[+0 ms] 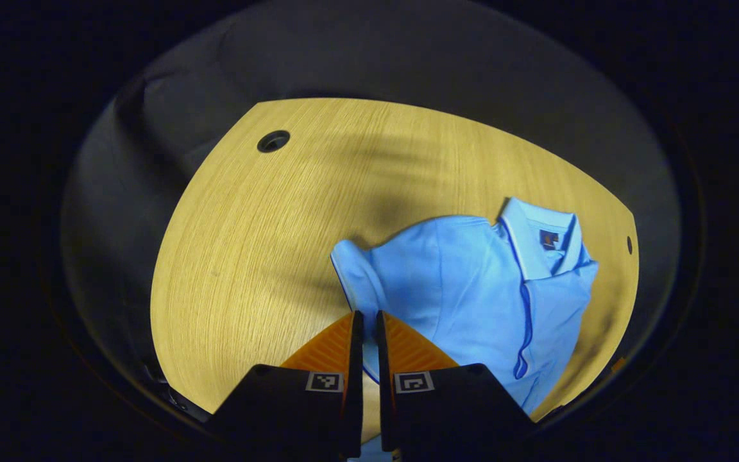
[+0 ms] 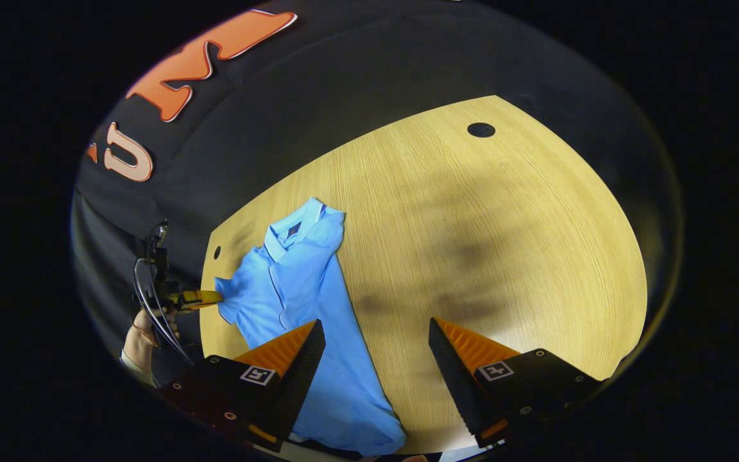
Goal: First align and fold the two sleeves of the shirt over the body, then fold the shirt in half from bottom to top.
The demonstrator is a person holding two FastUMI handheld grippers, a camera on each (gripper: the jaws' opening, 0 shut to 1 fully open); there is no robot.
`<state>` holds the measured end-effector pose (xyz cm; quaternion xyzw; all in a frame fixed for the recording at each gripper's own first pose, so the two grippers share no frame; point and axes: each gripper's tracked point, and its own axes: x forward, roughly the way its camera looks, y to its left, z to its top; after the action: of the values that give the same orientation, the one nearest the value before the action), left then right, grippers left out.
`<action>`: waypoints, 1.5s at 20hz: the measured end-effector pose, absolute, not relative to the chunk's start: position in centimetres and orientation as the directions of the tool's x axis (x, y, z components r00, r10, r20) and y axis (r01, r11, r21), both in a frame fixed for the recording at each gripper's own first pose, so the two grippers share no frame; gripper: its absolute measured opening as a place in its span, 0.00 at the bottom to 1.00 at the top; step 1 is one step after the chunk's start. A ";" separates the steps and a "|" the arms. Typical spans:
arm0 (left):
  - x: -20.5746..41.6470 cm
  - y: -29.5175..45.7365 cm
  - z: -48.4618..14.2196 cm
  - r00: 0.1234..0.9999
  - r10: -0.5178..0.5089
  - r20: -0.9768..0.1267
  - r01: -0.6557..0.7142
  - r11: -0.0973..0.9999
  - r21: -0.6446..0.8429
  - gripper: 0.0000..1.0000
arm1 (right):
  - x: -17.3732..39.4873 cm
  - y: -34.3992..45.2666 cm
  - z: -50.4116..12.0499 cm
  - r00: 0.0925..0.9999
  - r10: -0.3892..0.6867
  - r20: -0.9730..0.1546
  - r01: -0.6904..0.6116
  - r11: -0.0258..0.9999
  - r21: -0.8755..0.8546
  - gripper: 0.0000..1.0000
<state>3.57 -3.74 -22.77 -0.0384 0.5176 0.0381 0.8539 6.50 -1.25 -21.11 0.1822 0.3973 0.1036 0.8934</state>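
On the wooden table (image 1: 247,256) lies one light blue polo shirt (image 1: 472,289), collar (image 1: 539,240) toward the far edge and hem toward the near edge, so that it sits between the two grippers. Seen from the left gripper view, the left gripper (image 1: 369,321) has its fingers drawn nearly together, with a thin strip of blue cloth showing in the slit between them; it seems to be pinching the edge of the left sleeve (image 1: 353,273), though whether both fingers truly press on the cloth I cannot tell. The right gripper view shows that same gripper, held by a person's hand (image 2: 138,340), with its tip touching the sleeve, which is drawn out sideways from the body, probably so it can be carried across the chest. The right gripper (image 2: 376,330) hovers above the lower part of the shirt with fingers wide apart and nothing between them, likely waiting its turn. The shirt's right side already looks folded in, since its edge runs straight there, which would leave the left sleeve and then the bottom-to-top fold still to do. By count: one shirt, two grippers, one hand, and two round holes in the tabletop, the larger hole (image 1: 273,140) and the small hole (image 1: 629,244)
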 end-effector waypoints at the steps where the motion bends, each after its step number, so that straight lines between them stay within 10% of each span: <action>1: 3.5 -4.5 -21.9 0.474 0.013 -0.880 -0.079 0.997 -0.027 0.15 | 6.3 -1.3 -21.0 0.665 0.332 -0.668 -0.042 0.911 0.411 0.98; 21: 2.8 -26.9 -19.9 0.450 -0.182 -0.874 0.285 0.957 -0.052 0.16 | 1.7 -7.9 -22.9 0.672 0.301 -0.676 0.036 0.899 0.436 0.98; 30: 2.1 -31.7 -20.8 0.423 -0.266 -0.866 0.339 0.933 -0.121 0.60 | 1.7 -8.1 -23.6 0.657 0.298 -0.693 0.047 0.901 0.431 0.98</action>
<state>2.05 -31.70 -20.84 0.0360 0.5060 -0.1795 0.8429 1.69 -8.15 -23.59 0.2110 0.4083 0.0709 0.8853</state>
